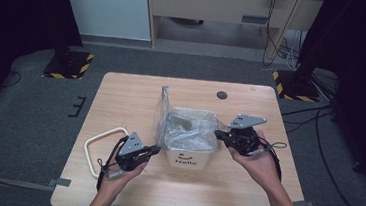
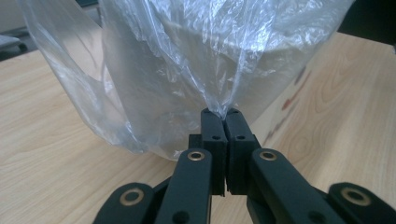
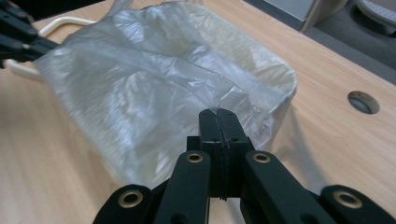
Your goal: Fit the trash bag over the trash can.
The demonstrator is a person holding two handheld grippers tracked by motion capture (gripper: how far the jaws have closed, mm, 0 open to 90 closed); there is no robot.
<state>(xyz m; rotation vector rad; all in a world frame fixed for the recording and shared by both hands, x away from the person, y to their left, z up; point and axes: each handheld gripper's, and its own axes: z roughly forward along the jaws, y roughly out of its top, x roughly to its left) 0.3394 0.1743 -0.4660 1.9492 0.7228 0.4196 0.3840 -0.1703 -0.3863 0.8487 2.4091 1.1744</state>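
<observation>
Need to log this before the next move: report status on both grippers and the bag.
Left gripper shut on clear plastic bag. Right gripper shut on its opposite edge. Bag sits in white bin. White ring lies clear.

Light wood counter (image 1: 137, 91), standing on grey carpet. White bin (image 1: 189, 156) sits near counter middle, clear plastic bag (image 1: 189, 128) lining it, "Hello" printed on near face. Left of bin: white rounded-square ring (image 1: 98, 146) lying flat on counter. Beyond bin, toward far edge: round cable hole (image 1: 222, 95) in counter.
</observation>
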